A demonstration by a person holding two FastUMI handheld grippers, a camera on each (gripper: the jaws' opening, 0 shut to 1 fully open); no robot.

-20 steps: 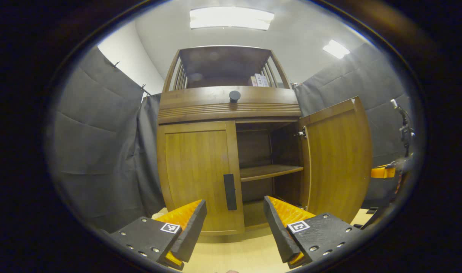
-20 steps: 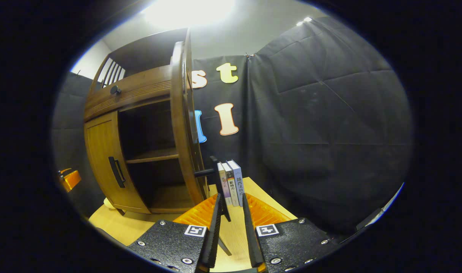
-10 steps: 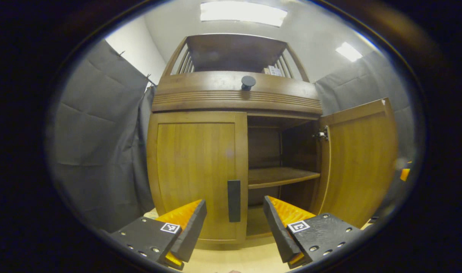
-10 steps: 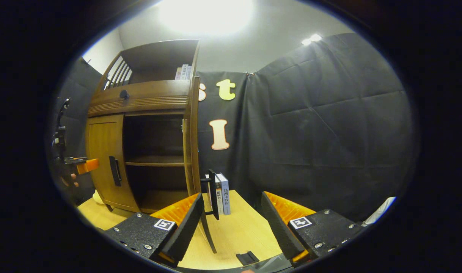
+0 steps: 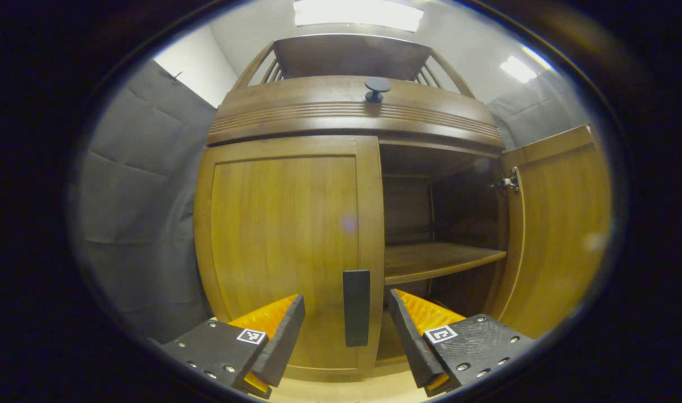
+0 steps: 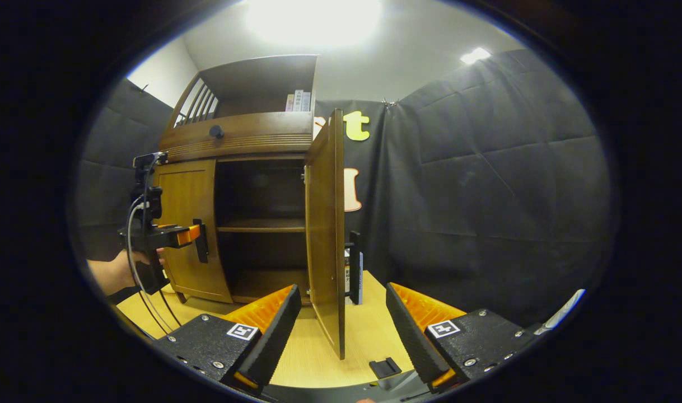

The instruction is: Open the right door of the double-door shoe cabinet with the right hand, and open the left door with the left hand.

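One door remains: my left gripper (image 5: pixel 346 330), fingers spread and empty, brackets the closed brown wooden left door's dark bar handle (image 5: pixel 356 308) for gripping; my right gripper (image 6: pixel 344 330) is likewise spread, holding nothing.

In the left gripper view, the left door (image 5: pixel 285 246) stands shut just ahead of the fingers (image 5: pixel 285 336), its handle (image 5: pixel 356 308) between them, touching neither. Right of the handle lies the open bay with a shelf (image 5: pixel 436 260); the right door (image 5: pixel 559 235) swings out beyond the right finger. A knob (image 5: pixel 377 87) sits above.

In the right gripper view, the right door's (image 6: pixel 327 235) edge stands between the spread fingers (image 6: pixel 274 336), apart from both, its handle (image 6: pixel 354 268) on the far side, books (image 6: pixel 359 277) behind it. The left gripper (image 6: pixel 194 235) hangs far left, at the left door's handle (image 6: pixel 202 242).
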